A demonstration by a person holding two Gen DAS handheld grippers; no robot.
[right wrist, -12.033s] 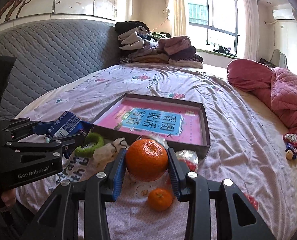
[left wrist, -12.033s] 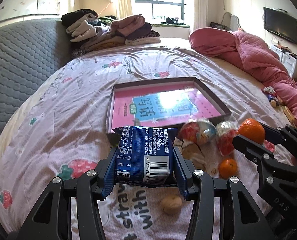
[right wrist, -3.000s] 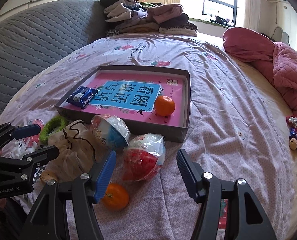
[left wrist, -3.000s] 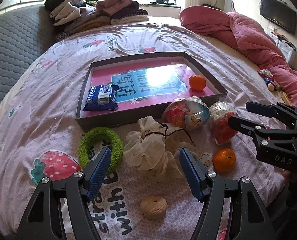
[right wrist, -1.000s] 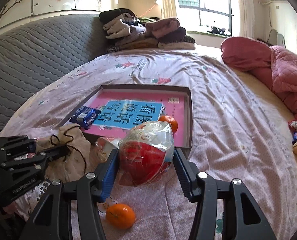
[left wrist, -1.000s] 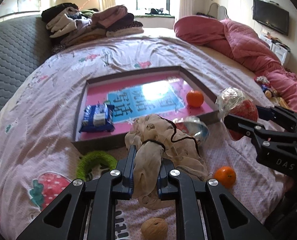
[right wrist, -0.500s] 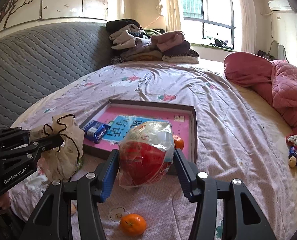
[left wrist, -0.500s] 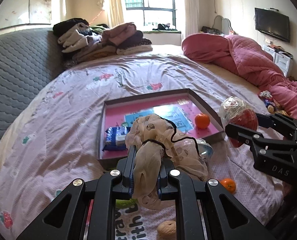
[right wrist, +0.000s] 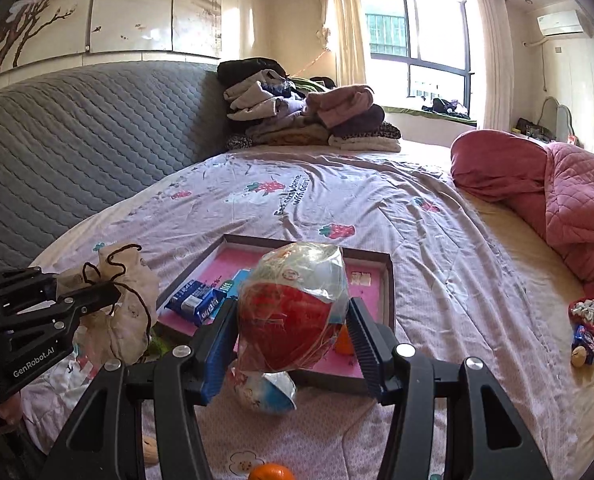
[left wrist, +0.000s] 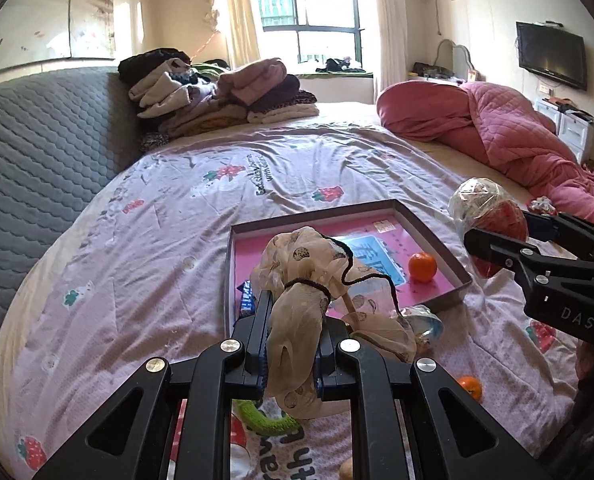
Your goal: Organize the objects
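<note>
Both tongs have risen off the bed since a second ago, each carrying its load higher above the sheet. Left tongs are clamped nearly closed on a beige scrunchie, whose black cord loops out ahead of the pads. Right tongs grip a wrapped red ball between blue pads, jaws about half spread.

Ahead of both tongs lies the tray with its pink floor. Inside it, an orange sits toward the right tongs' side and a blue packet toward the left tongs' side. Just below the right tongs, on the sheet in front of the tray, rests a blue-and-white ball. A green ring shows under the left tongs, and a second orange lies between the two tongs, nearer the camera than the tray.
</note>
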